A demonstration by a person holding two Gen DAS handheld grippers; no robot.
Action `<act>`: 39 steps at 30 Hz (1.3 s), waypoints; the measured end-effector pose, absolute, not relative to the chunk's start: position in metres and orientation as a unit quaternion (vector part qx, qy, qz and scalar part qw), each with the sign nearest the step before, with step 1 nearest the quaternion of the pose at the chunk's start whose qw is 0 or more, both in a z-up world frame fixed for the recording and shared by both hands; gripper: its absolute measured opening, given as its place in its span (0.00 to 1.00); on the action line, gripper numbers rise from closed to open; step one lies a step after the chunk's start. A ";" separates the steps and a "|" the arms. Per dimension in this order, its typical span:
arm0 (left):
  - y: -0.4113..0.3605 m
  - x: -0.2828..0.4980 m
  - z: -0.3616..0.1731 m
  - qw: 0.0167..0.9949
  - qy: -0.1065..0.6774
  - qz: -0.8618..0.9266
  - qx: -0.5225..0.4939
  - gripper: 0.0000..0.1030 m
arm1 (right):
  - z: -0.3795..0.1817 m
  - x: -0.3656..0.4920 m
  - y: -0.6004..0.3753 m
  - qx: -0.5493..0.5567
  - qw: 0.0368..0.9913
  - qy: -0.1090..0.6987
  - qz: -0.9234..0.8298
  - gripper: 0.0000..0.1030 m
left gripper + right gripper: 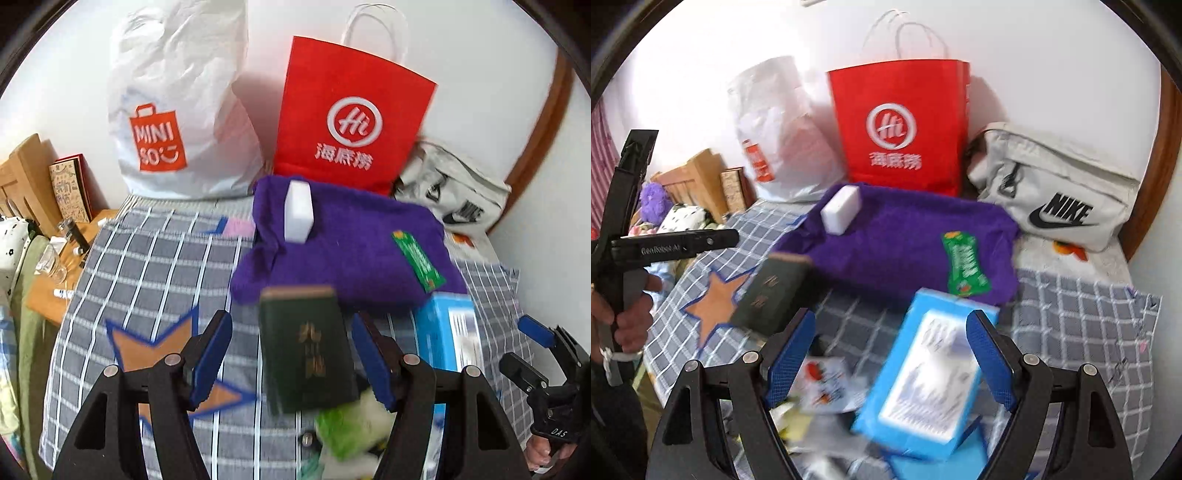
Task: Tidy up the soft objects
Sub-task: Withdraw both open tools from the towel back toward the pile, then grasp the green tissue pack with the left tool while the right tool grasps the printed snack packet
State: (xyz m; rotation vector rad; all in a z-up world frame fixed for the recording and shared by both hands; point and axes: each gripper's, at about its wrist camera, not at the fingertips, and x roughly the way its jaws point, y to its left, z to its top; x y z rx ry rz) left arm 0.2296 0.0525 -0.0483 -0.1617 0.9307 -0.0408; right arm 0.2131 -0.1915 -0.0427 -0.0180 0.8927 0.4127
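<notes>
Both the left fingers (214, 354) and right fingers (990, 354) are held wide open with nothing gripped, and tbh the purple towel (351, 251) is found straight ahead of both, long axis crosswise, its white sponge (298, 212) parked nearer the left pair.

both grippers tilt downward – left gripper (291, 360) and right gripper (890, 360) jaws apart.
</notes>
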 end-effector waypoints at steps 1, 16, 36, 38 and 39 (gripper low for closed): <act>0.053 0.221 -0.050 0.890 0.450 -0.021 -0.078 0.63 | -0.045 0.207 -0.189 -0.006 0.879 0.431 0.203 0.81; 0.010 0.162 -0.129 0.859 0.492 -0.122 -0.070 0.63 | -0.074 0.141 -0.199 0.007 0.883 0.421 0.207 0.81; -0.010 0.180 -0.154 0.859 0.476 -0.179 -0.061 0.68 | -0.111 0.141 -0.212 0.045 0.863 0.457 0.211 0.81; -0.008 0.176 -0.152 0.861 0.472 -0.177 -0.059 0.62 | -0.111 0.141 -0.211 0.044 0.862 0.459 0.211 0.81; -0.005 0.173 -0.149 0.863 0.471 -0.175 -0.059 0.62 | -0.111 0.141 -0.210 0.044 0.862 0.458 0.212 0.81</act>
